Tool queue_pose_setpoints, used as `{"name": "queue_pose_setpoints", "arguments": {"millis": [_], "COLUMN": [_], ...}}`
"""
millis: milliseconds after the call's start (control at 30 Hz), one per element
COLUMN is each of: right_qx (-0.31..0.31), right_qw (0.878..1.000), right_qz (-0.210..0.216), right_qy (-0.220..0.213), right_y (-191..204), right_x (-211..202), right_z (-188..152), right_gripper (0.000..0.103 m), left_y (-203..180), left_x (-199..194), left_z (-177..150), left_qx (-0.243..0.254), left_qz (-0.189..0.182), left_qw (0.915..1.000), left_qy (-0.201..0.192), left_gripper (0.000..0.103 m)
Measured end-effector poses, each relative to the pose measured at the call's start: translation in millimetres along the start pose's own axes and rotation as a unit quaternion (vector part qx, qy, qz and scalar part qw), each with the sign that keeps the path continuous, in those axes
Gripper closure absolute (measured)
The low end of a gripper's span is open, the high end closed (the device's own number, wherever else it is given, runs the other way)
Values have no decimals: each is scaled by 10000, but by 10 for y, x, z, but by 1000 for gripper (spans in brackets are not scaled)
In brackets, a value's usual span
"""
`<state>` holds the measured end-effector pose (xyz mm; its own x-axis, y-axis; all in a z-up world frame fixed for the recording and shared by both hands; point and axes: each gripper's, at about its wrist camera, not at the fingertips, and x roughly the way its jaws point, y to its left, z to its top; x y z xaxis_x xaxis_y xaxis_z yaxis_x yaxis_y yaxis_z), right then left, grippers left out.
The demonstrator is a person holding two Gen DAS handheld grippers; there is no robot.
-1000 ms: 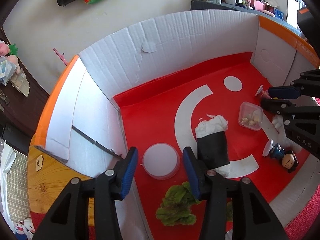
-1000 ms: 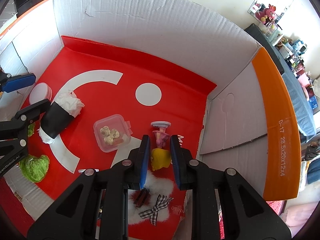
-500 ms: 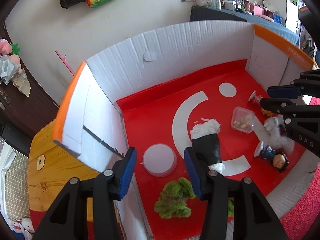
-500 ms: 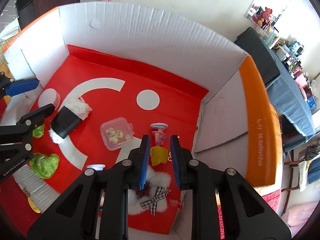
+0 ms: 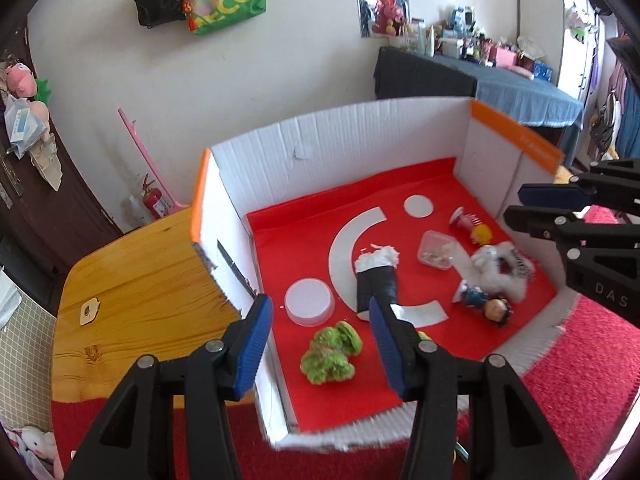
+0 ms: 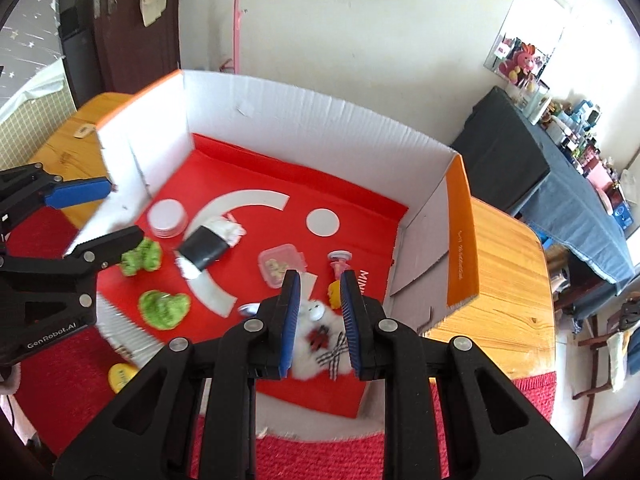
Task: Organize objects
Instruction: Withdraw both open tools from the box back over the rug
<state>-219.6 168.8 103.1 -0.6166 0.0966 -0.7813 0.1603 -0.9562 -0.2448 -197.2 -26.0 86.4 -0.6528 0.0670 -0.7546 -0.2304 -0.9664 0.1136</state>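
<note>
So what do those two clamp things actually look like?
Each hand-held gripper, left and right, has a black plastic frame with triangular cut-outs, silver rivets and two ribbed blue pads. White lettering marks their sides. No cables or sleeves show.

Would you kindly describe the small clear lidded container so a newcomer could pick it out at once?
Look inside the open cardboard box with the red floor. Near the middle of that floor, beside the black-wrapped roll, sits the clear plastic container. It is the only see-through item, with small pale bits showing inside.
</note>
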Motion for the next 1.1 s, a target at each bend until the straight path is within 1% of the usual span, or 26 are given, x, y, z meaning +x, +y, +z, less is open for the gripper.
{"name": "queue_pose_setpoints", "arguments": {"millis": [33,67,100,233,300,333,467,533,567,600,633,733,833,900,967,1000,1100], "right_qx": [10,22,52,196,232,251,270,323,354,384,392,360,500,602,676,719,851], "right_qw": [10000,9999,9998,9986,9969,9965,9947,9929,9923,9914,9901,9886,9867,9856,9848,9845,9842], "right_qz": [10,28,68,222,337,362,433,485,508,529,535,430,506,526,521,529,665], "right_qy": [-61,-124,-185,-449,-668,-704,-892,-1034,-1076,-1131,-1241,-1395,-1465,-1491,-1510,-1508,-1405], "right_y": [-4,-4,6,24,42,48,111,143,152,165,190,269,295,305,330,338,370], "right_x": [-44,-93,-149,-343,-461,-487,-604,-670,-695,-724,-765,-840,-869,-867,-845,-830,-746], "right_z": [-14,-33,-61,-146,-211,-229,-355,-457,-498,-550,-615,-765,-905,-993,-1077,-1113,-1221], "right_gripper": [83,83,83,82,79,78,75,71,59,40,33,33,33,29,26,22,20], "left_y": [-142,-140,-199,-200,-240,-243,-240,-228,-227,-224,-221,-216,-233,-243,-263,-277,-323], "left_x": [-51,-108,-111,-331,-407,-470,-658,-725,-761,-790,-816,-840,-831,-815,-783,-756,-643], "left_z": [52,53,137,59,45,8,-142,-230,-275,-314,-359,-464,-549,-599,-665,-685,-756], "left_qx": [-15,-35,-53,-165,-212,-253,-372,-451,-491,-516,-553,-685,-824,-890,-920,-926,-908], "left_qz": [-7,-26,-51,-203,-253,-284,-447,-481,-484,-482,-483,-526,-538,-511,-497,-497,-495], "left_qw": [10000,9999,9998,9988,9980,9975,9953,9940,9934,9929,9924,9908,9893,9889,9891,9893,9908], "left_qy": [-67,-136,-181,-404,-533,-601,-780,-872,-921,-954,-989,-1044,-1074,-1078,-1034,-1015,-870], "left_gripper": [47,46,46,43,39,38,37,34,33,33,32,28,23,22,18,16,13]}}
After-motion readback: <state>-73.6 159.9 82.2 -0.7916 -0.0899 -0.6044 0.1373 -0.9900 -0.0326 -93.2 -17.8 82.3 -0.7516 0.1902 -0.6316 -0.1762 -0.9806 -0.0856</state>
